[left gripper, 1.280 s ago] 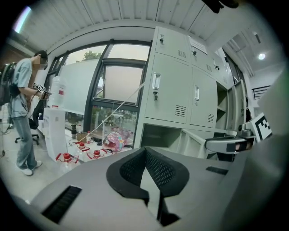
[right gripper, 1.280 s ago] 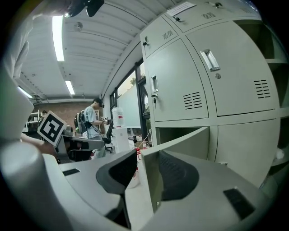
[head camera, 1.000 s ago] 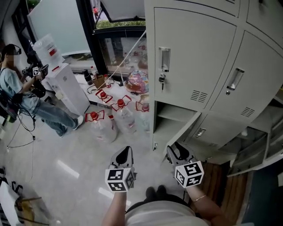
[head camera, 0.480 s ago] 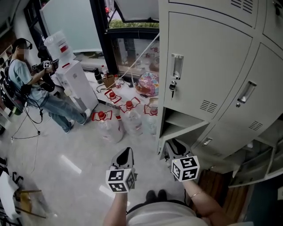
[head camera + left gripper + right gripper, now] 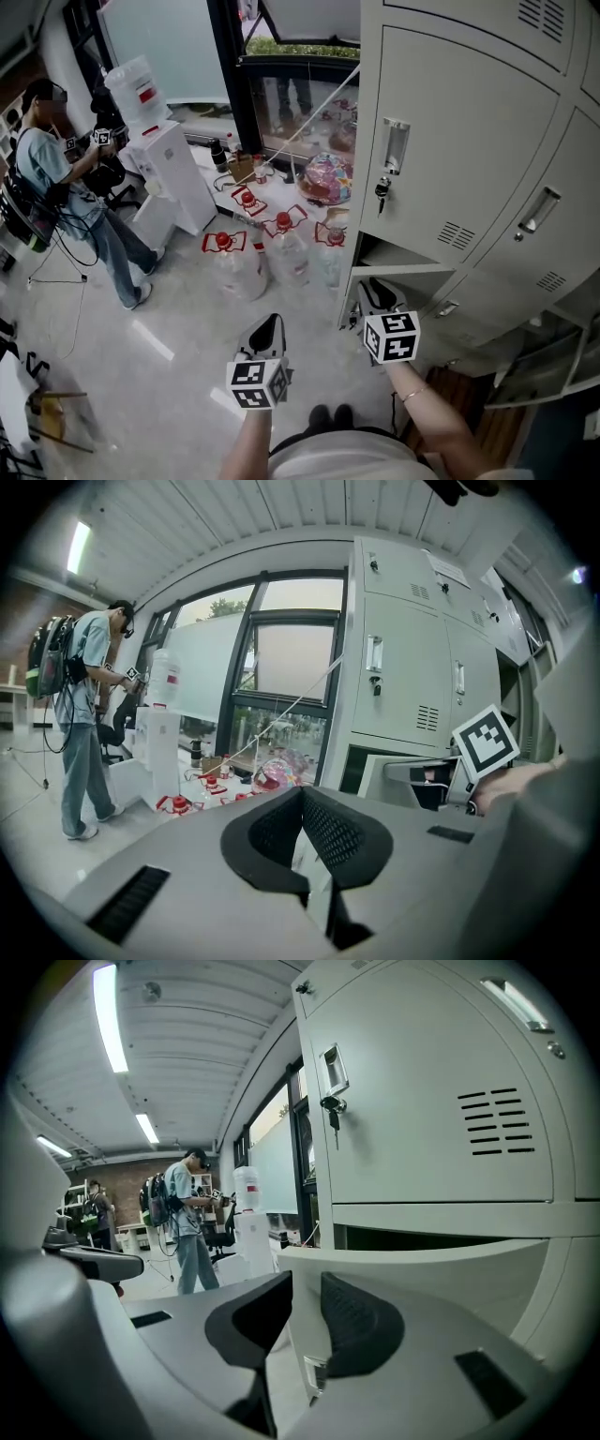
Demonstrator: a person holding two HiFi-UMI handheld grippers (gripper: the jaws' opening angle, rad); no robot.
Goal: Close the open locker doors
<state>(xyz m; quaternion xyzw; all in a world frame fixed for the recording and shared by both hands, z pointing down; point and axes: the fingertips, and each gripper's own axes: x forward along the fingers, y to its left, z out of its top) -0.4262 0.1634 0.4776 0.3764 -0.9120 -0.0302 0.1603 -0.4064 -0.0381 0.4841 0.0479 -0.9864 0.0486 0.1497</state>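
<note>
**A:** Head view: where is the work happening?
**B:** At the foot of the locker bank [image 5: 469,112]. The right gripper [image 5: 378,289] is reaching to the ajar lower door [image 5: 412,279], likely to swing it shut. The left gripper [image 5: 267,323] is hanging idle, out from the locker bank. Another open door [image 5: 539,361] at its far right is getting cut off.
**A:** Left gripper view?
**B:** Jaws pressing together, empty.
**A:** Right gripper view?
**B:** Jaws have just been closing, narrowly apart around the door's edge; actual pad contact isn't showing.
</note>
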